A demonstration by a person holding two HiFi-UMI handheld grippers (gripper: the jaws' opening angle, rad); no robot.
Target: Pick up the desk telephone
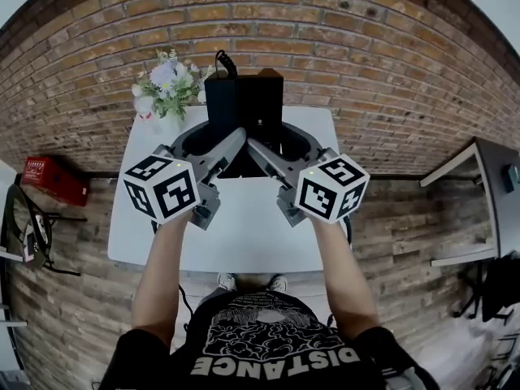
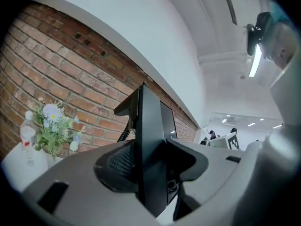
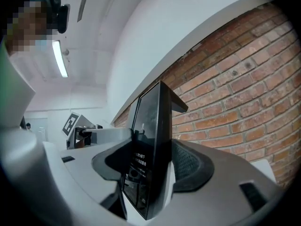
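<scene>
The black desk telephone (image 1: 244, 104) is held up over the back of the white table (image 1: 244, 234), its coiled cord (image 1: 226, 59) looping at the top. My left gripper (image 1: 213, 142) is shut on its left edge and my right gripper (image 1: 284, 146) on its right edge. In the left gripper view the telephone (image 2: 150, 145) stands on edge between the padded jaws of the left gripper (image 2: 150, 166). The right gripper view shows the telephone (image 3: 153, 145) clamped the same way in the right gripper (image 3: 150, 168). Both grippers point upward toward the ceiling.
A vase of flowers (image 1: 166, 84) stands at the table's back left corner, with a small bottle (image 2: 27, 135) beside it. A brick wall (image 1: 366, 71) runs behind the table. A red box (image 1: 53, 179) lies on the floor at the left, another desk (image 1: 487, 201) at the right.
</scene>
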